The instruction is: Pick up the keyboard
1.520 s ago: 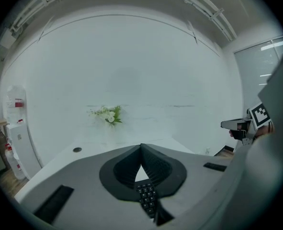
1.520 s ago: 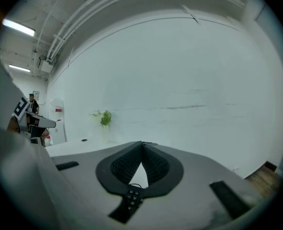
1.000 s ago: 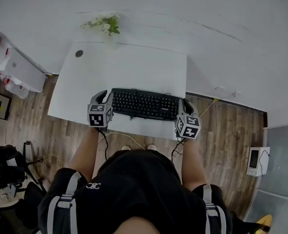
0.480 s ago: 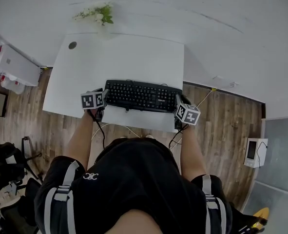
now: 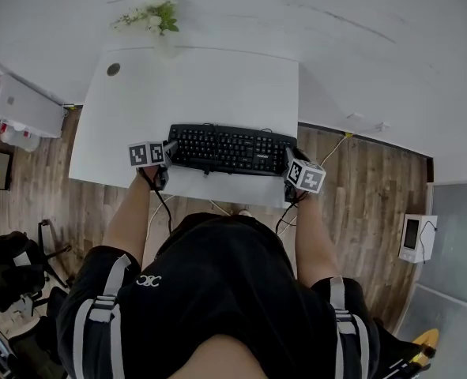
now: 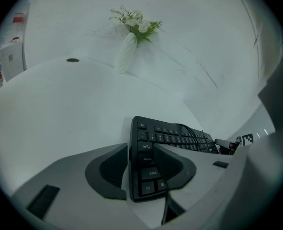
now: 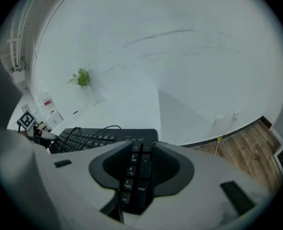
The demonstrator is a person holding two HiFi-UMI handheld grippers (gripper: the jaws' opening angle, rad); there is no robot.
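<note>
A black keyboard [image 5: 229, 150] lies along the front part of the white table [image 5: 193, 85]. My left gripper [image 5: 168, 150] is at its left end and my right gripper [image 5: 290, 158] at its right end. In the left gripper view the keyboard's [image 6: 170, 138] Ctrl and Shift corner sits between the jaws of the left gripper [image 6: 143, 169], which are opening, with a strip of table showing beside the left pad. In the right gripper view the numpad end of the keyboard [image 7: 98, 138] lies between the right gripper's [image 7: 139, 169] opening jaws. A thin black cable [image 6: 189, 131] runs over the keys.
A white vase of flowers [image 5: 158, 22] stands at the table's far edge, and a round cable hole [image 5: 113, 69] is at the far left. A white cabinet [image 5: 20, 105] stands to the left of the table. A small white device [image 5: 413, 247] sits on the wooden floor at the right.
Both grippers have come down with the keyboard between them, and their marker cubes have rolled. The keyboard now rests flat on the table.
</note>
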